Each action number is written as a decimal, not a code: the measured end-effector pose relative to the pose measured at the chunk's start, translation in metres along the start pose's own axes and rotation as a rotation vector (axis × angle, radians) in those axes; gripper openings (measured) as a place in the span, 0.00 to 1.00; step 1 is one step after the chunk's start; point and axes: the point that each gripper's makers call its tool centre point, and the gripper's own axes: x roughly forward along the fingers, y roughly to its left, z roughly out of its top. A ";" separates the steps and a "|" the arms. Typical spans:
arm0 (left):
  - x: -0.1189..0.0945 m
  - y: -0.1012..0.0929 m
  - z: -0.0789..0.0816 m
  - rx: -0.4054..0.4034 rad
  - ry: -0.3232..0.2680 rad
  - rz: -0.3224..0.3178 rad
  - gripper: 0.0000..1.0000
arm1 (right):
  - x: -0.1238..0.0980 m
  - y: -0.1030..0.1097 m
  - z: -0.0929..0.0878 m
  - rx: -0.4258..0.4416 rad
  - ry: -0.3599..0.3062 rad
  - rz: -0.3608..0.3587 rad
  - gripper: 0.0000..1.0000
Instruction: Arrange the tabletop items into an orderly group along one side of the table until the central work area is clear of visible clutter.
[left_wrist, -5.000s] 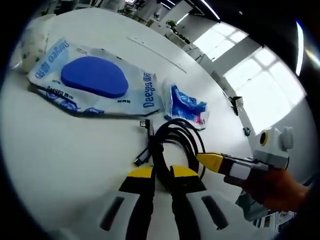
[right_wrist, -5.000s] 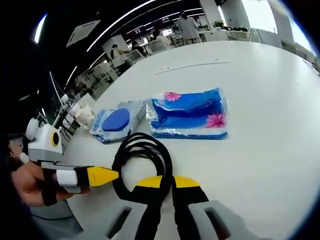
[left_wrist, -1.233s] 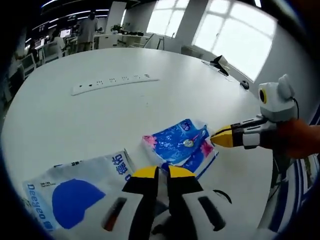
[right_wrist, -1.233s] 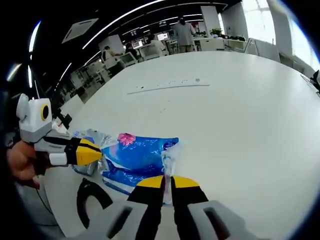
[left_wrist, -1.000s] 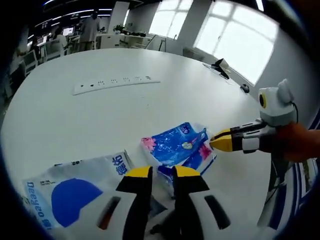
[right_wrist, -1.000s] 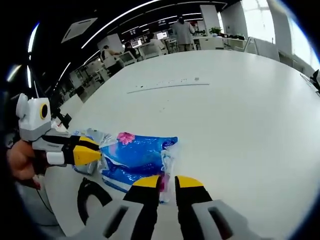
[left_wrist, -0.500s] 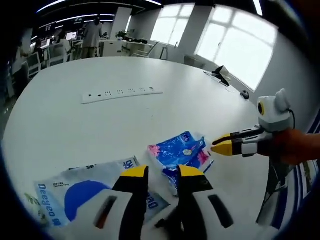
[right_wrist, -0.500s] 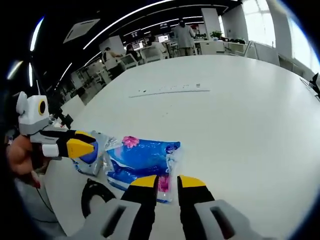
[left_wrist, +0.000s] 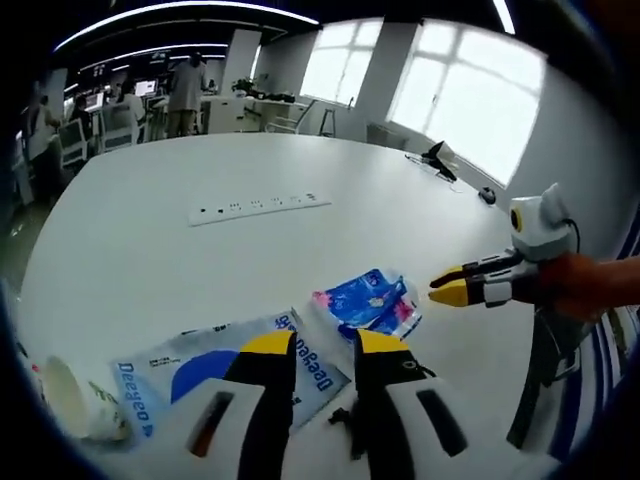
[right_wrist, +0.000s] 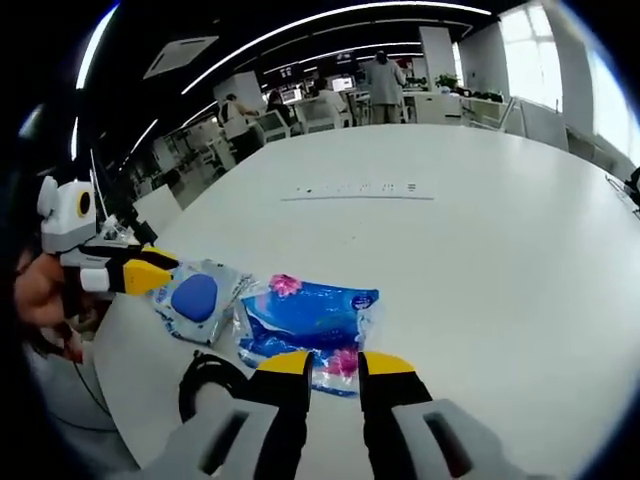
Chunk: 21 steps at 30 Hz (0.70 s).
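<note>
A blue tissue pack (left_wrist: 365, 300) (right_wrist: 305, 320) with pink flowers lies flat on the white table (left_wrist: 150, 250) (right_wrist: 500, 270). Beside it lies a white pouch with a blue oval (left_wrist: 215, 365) (right_wrist: 195, 295). A coiled black cable (left_wrist: 348, 425) (right_wrist: 205, 385) rests near the table edge, partly hidden behind my jaws. My left gripper (left_wrist: 325, 350) (right_wrist: 140, 272) is open above the pouch and holds nothing. My right gripper (right_wrist: 335, 368) (left_wrist: 455, 290) is open just short of the tissue pack and holds nothing.
A white power strip (left_wrist: 260, 205) (right_wrist: 360, 188) lies across the table's far middle. A crumpled white wrapper (left_wrist: 70, 400) sits left of the pouch. A person's hand (left_wrist: 590, 285) holds the right gripper. Desks and people stand beyond the table.
Both grippers' jaws have spread apart and drawn back from the tissue pack, which stays on the table. More of the pouch and the cable now shows.
</note>
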 end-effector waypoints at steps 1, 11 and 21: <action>-0.002 0.001 -0.002 0.000 -0.004 0.000 0.20 | 0.001 0.001 0.000 -0.005 -0.002 0.002 0.16; -0.049 0.012 -0.022 0.014 -0.035 0.028 0.21 | -0.017 0.027 -0.008 -0.069 -0.013 0.047 0.20; -0.121 0.034 -0.051 0.042 -0.051 0.086 0.29 | -0.043 0.051 -0.022 -0.121 -0.044 0.097 0.30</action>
